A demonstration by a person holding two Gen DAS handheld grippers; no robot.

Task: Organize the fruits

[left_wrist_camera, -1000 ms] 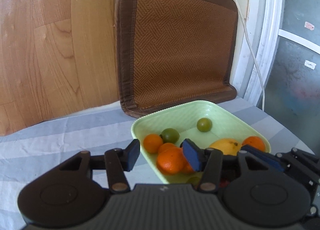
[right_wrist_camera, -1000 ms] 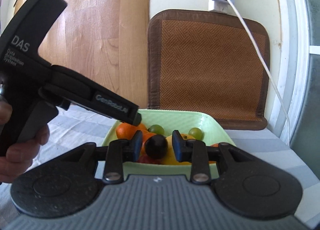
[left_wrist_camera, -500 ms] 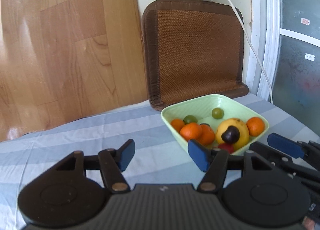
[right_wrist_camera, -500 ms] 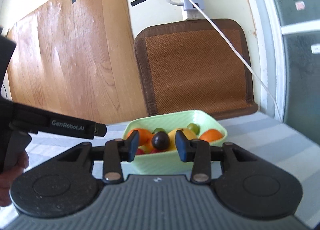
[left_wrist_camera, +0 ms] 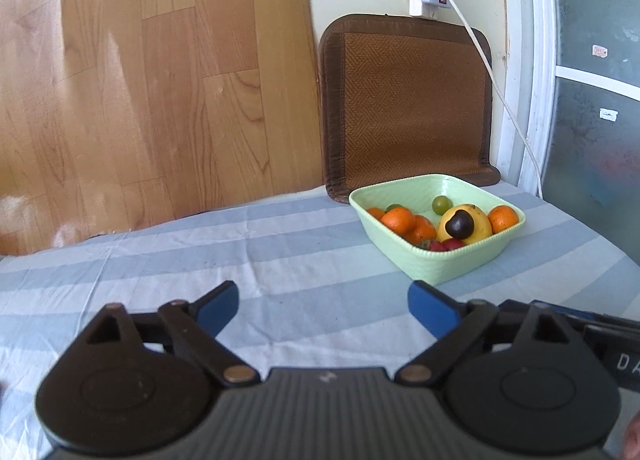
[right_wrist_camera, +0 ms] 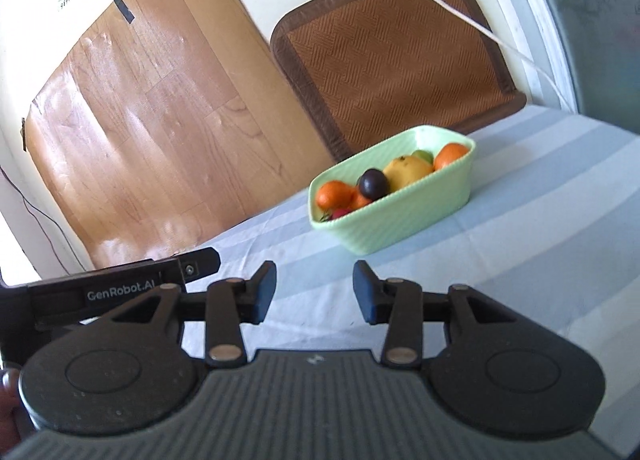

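Green bowl (left_wrist_camera: pixel 440 268) of fruit on striped cloth (left_wrist_camera: pixel 280 260); left gripper (left_wrist_camera: pixel 323 310) and right gripper (right_wrist_camera: pixel 314 290) both spread, empty.

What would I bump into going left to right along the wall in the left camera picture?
Wooden board → brown mat → white cable → window frame → glass.

"GenRobot.AI" on left tongs (right_wrist_camera: pixel 116 294); "DA" on right tongs (left_wrist_camera: pixel 624 360).
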